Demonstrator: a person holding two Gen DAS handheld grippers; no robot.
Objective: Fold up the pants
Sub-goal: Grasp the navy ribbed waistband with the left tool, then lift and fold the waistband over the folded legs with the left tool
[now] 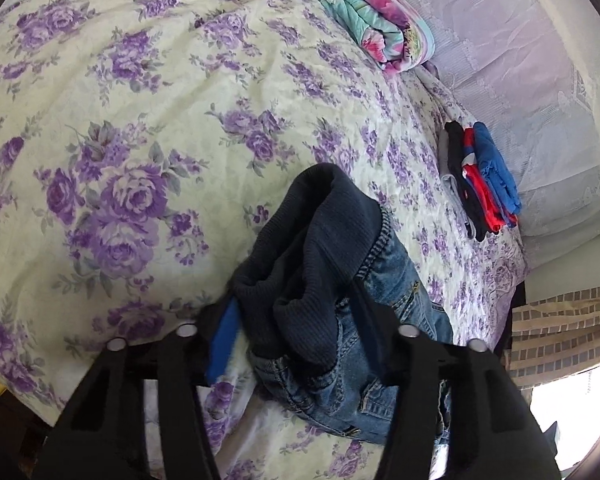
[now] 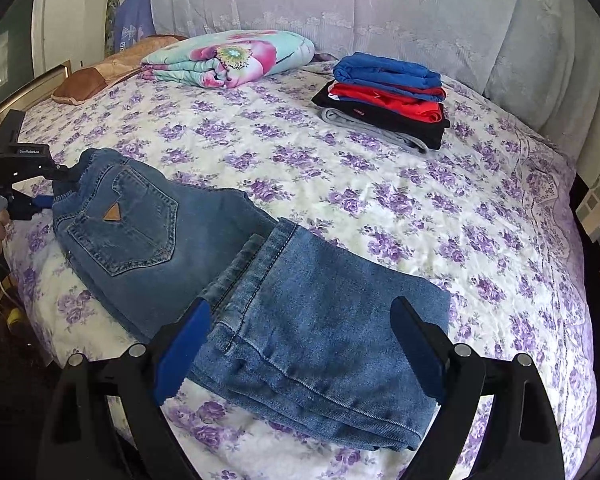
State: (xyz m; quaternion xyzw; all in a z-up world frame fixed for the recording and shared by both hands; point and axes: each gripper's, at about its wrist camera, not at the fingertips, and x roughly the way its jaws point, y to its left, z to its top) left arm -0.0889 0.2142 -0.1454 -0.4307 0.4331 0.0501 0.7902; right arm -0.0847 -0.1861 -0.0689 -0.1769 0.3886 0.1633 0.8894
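Floral-quilted bed [image 2: 380,200] carries the jeans [image 2: 260,292] near its front edge, legs doubled over. Left gripper [image 1: 296,320] clamps the ribbed waistband [image 1: 324,216]. Right gripper [image 2: 300,344] stands wide, straddling the leg hems, gripping nothing. Judged mid-fold; next, close on the hems and carry them toward the waistband.

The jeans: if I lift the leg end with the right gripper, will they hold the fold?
Probably not: the jeans look limp, draping over the bed. The stacked leg layers likely slide apart. The bunched waistband suggests stretch.
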